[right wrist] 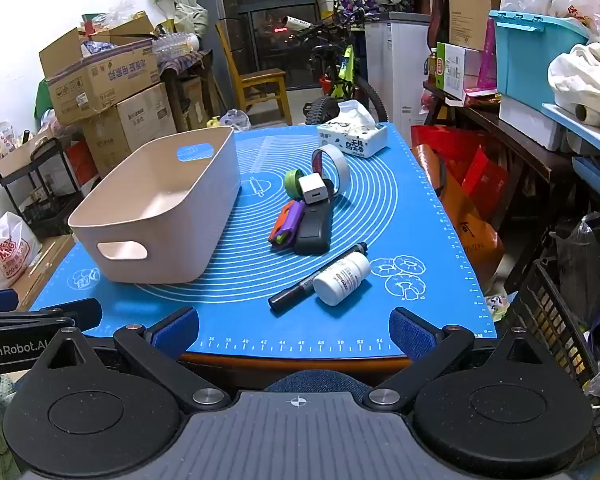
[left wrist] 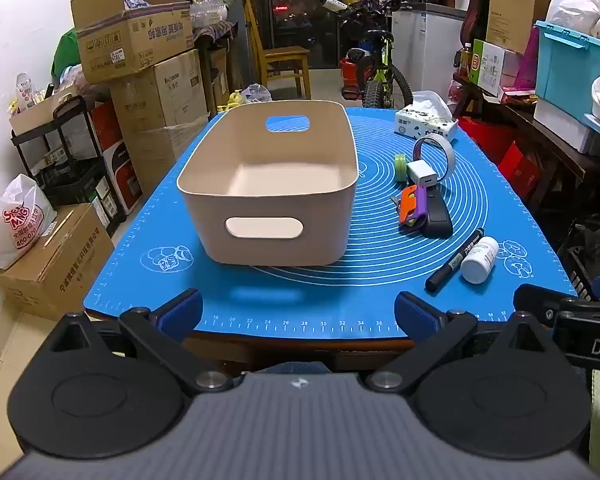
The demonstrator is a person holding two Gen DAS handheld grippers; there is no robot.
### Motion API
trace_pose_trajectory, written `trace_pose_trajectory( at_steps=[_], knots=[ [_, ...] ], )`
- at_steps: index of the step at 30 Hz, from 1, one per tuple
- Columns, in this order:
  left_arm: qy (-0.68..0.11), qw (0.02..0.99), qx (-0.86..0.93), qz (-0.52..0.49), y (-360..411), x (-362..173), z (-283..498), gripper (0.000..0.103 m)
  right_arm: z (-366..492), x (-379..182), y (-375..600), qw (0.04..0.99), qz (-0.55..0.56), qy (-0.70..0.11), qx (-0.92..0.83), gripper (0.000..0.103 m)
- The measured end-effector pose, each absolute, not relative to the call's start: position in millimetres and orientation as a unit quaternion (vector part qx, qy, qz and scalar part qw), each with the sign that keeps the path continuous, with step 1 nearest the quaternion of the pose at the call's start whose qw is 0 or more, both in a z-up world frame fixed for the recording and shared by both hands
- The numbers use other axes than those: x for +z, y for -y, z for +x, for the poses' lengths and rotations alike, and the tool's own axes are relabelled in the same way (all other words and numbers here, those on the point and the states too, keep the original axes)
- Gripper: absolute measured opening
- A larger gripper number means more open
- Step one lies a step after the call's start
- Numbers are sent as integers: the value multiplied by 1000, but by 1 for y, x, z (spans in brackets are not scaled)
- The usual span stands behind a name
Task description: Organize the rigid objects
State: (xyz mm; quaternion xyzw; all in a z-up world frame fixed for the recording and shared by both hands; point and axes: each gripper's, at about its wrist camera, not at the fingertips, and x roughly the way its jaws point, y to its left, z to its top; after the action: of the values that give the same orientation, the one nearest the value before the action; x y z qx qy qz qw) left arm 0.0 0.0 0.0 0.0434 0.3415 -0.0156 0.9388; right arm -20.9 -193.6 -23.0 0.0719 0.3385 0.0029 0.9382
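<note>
Both grippers sit low at the near edge of the table [left wrist: 260,344], fingers spread wide, nothing between them: the left gripper [left wrist: 298,314] faces the beige plastic bin [left wrist: 268,184], the right gripper [right wrist: 294,330] faces the loose items. The left wrist view looks straight into the bin, smooth floor bare, oval handle cutouts at both ends; the right wrist view sees only its slanted side and part of the inside. The right view reads the pile better: black marker [right wrist: 318,278] touching a white pill bottle [right wrist: 342,282] lying on its side, a black remote [right wrist: 313,228] beside an orange-and-purple cutter [right wrist: 286,222], a white charger cube [right wrist: 314,190], a small green tape roll [right wrist: 292,182], a grey tape ring [right wrist: 332,166] standing on edge. All rest on the blue silicone mat [right wrist: 420,240], right of the bin. A tissue box [right wrist: 352,136] sits at the far edge. Cardboard boxes [left wrist: 140,40] and a bicycle [left wrist: 374,68] crowd behind.
</note>
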Motion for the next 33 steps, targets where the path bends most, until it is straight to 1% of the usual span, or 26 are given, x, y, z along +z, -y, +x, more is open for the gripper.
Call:
trace_pose_trajectory(
  at_steps=[33],
  knots=[
    [-344,938,-17,42,0,0,0,101,-20,-23,193,937,75,-342,4,100]
  ],
)
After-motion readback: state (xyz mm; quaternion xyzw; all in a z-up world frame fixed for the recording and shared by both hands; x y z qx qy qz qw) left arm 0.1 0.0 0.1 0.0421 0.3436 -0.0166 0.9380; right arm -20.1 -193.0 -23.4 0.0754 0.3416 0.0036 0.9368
